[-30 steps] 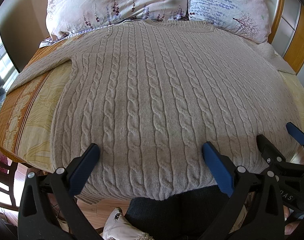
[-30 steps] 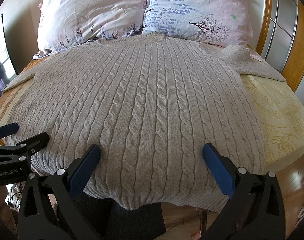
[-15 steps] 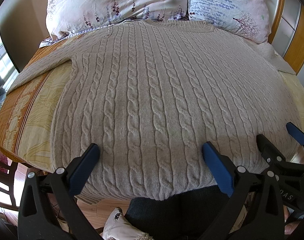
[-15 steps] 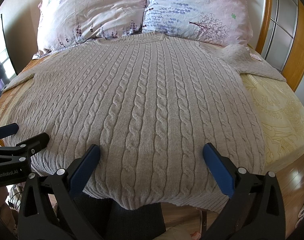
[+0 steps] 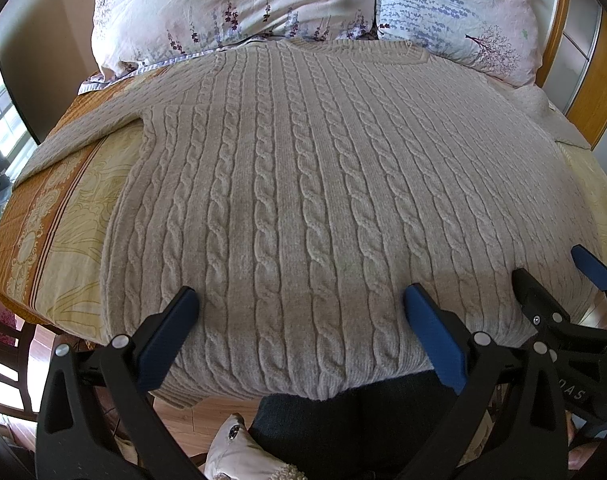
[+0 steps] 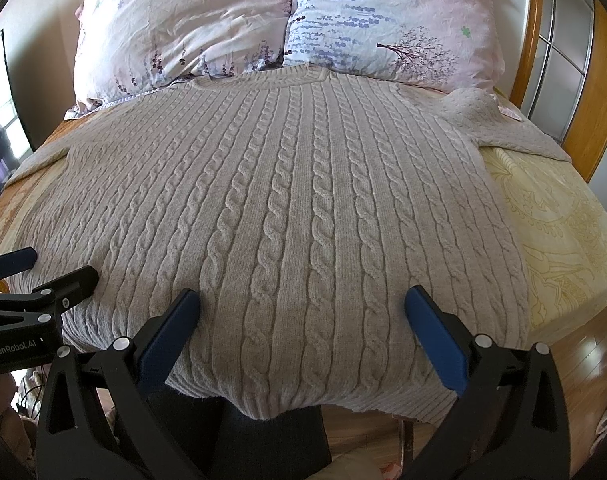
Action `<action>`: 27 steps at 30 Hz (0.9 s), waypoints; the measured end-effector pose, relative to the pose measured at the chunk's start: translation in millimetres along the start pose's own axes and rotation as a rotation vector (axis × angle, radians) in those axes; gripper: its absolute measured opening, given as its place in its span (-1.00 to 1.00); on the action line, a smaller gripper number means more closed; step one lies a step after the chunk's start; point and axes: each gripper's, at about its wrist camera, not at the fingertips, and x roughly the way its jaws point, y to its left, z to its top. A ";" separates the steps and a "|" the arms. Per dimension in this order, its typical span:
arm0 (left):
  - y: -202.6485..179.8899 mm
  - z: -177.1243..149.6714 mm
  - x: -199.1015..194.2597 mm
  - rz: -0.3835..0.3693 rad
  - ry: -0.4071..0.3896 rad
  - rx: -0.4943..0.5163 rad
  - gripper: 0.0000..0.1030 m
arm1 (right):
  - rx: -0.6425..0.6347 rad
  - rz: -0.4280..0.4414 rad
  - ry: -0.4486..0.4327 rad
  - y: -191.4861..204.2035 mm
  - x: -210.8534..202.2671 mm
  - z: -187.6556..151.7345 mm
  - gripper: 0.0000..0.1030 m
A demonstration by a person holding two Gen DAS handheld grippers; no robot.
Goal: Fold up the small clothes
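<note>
**Operator:** Holding both tools at the near hem. My left gripper (image 5: 299, 304) has its jaws spread wide and grips nothing; my right gripper (image 6: 301, 306) is spread just as wide and is likewise empty.

**Supervisor:** Location of the workpiece?

**Operator:** The beige cable-knit wool sweater (image 5: 323, 184) lies flat and face up on the bed with the yellow and orange patterned cover (image 5: 63, 232). Its collar sits at the far end against the pillows; its ribbed hem hangs slightly over the near edge. One sleeve (image 5: 79, 136) runs out to the left. The other sleeve (image 6: 503, 128) lies out to the right, bunched near the shoulder.

**Supervisor:** Step in hand?

**Operator:** I judge it as the start: no fold is made yet. The next move calls for narrowing each pair of jaws on a sleeve or side edge and carrying it inward across the body.

**Supervisor:** Surroundings and obstructions?

**Operator:** Two floral pillows, the pink-white one (image 6: 175, 32) and the blue-lilac one (image 6: 383, 28), touch the collar end. A wooden headboard frame (image 6: 599, 92) stands at right. The thick knit may slip or drag. The overhanging hem could slide off the bed. The pillows limit room beyond the collar.
</note>
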 end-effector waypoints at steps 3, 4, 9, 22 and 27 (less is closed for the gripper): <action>-0.1 0.5 0.1 0.000 0.010 -0.001 0.97 | -0.001 0.000 0.000 0.0 0.1 -0.1 0.97; 0.5 4.2 1.7 0.001 0.014 -0.001 0.97 | -0.002 0.001 0.000 0.2 0.2 0.3 0.97; -0.8 8.5 4.8 -0.001 0.036 0.004 0.97 | -0.015 0.007 0.016 0.2 2.0 1.8 0.97; -1.4 14.6 5.9 -0.037 0.022 0.077 0.97 | -0.086 0.137 0.006 -13.9 7.8 13.7 0.97; -5.5 35.7 8.9 -0.045 -0.052 0.137 0.97 | 0.086 0.117 -0.043 -63.0 4.5 49.4 0.97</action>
